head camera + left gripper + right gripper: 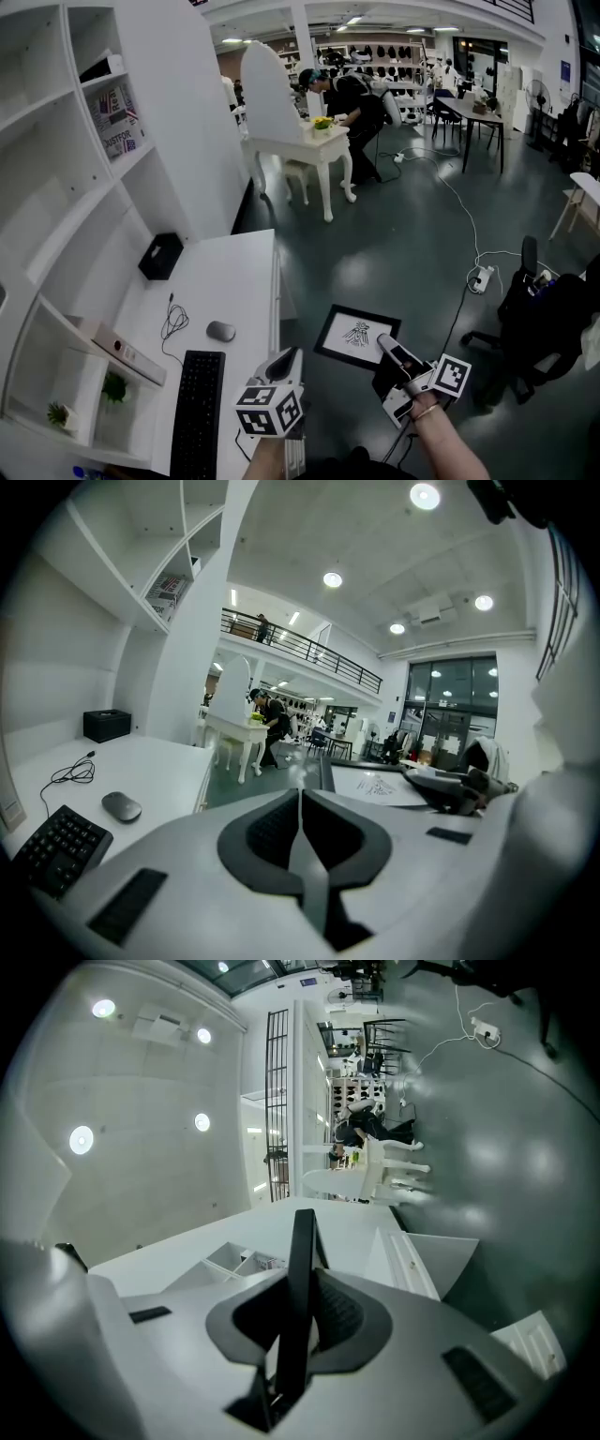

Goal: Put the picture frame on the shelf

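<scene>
The picture frame (356, 336) is black with a white mat and a small dark drawing. It hangs flat over the grey floor, right of the desk. My right gripper (382, 343) is shut on its near right edge. In the right gripper view the frame's thin black edge (302, 1241) stands pinched between the pads of that gripper (302, 1283). My left gripper (285, 358) hovers by the desk's front right corner, shut with nothing in it (300, 794). From there the frame (380, 785) shows to the right. The white shelf (66, 234) rises at the left.
The white desk (239, 281) carries a black keyboard (197, 412), a grey mouse (220, 331), a cable and a black box (160, 256). Small plants (112, 386) sit in the low shelf bays. A dark office chair (548, 319) stands right; a person works at a far white table (300, 145).
</scene>
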Demonstrator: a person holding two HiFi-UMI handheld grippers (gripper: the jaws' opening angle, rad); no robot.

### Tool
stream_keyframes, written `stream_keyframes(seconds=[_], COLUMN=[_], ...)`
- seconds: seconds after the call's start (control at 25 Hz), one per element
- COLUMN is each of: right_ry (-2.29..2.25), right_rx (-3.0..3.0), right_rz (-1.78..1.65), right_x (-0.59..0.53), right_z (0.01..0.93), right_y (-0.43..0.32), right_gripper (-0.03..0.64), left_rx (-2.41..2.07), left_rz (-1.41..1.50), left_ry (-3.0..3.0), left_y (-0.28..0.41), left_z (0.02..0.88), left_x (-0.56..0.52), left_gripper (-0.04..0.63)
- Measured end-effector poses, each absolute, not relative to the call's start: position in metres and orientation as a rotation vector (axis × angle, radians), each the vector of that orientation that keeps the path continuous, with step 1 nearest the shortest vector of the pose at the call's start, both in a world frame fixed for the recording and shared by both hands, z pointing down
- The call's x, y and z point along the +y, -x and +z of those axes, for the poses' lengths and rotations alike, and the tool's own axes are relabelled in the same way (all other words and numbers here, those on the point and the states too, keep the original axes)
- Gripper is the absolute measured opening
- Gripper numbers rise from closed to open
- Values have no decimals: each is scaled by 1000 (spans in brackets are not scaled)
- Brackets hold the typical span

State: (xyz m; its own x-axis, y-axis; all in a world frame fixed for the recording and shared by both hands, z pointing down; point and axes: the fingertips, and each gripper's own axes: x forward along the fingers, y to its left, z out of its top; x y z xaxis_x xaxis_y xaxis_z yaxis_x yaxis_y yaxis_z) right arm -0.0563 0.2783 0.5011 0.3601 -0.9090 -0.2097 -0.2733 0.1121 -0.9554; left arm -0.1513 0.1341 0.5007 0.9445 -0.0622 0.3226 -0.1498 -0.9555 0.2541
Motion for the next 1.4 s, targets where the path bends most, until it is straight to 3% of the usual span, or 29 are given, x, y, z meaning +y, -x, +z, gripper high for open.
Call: stream_keyframes(seconds=[0.96,1.4], right_ry=[1391,1388], right_rx=[1160,1144], right_rz=[-654,-676], right_x=[261,178], right_z=[487,498], right_y=[-29,-101], right_gripper=[57,55], left_rx=[-232,-196], left_rz=[447,424], left_ry=[-2863,-2861], left_y=[75,-9], left_z=[490,493], left_x=[110,36], left_gripper=[18,18])
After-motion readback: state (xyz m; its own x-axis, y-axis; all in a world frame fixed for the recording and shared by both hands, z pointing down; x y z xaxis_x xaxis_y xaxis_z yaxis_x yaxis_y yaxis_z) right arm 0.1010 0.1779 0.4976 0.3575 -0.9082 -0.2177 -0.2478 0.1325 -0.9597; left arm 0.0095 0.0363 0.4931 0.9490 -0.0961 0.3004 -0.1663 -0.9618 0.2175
